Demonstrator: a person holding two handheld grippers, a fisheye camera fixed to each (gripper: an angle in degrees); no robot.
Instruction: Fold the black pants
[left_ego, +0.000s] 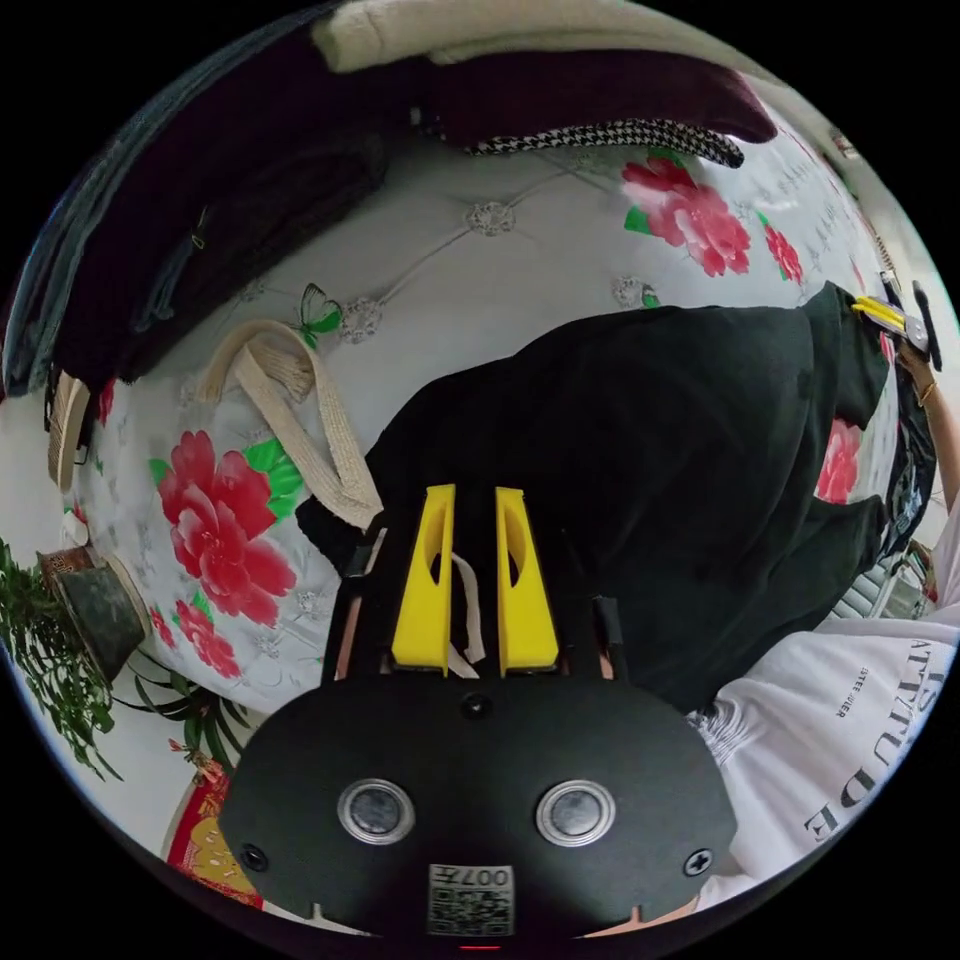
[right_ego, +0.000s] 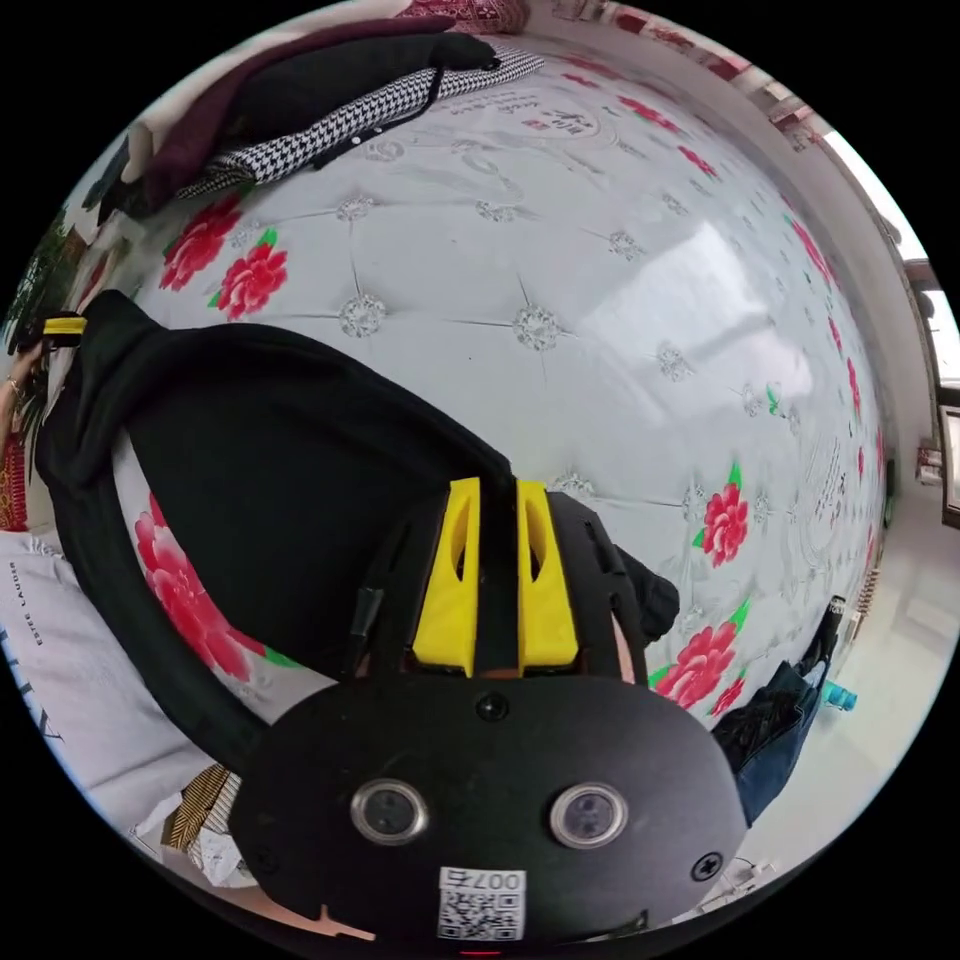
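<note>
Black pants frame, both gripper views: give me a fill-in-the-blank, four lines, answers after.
1. The black fabric pants lie on a white quilted bed cover printed with ____ flowers.
2. The left gripper has ____ plastic fingers.
3. In the left gripper view, a beige woven ____ lies beside the pants.
4. The right gripper is shut on the ____.

Missing words: red; yellow; strap; pants

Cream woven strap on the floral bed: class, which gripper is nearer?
Left. The left gripper sits beside the cream woven strap; the right gripper is across the black pants.
</note>
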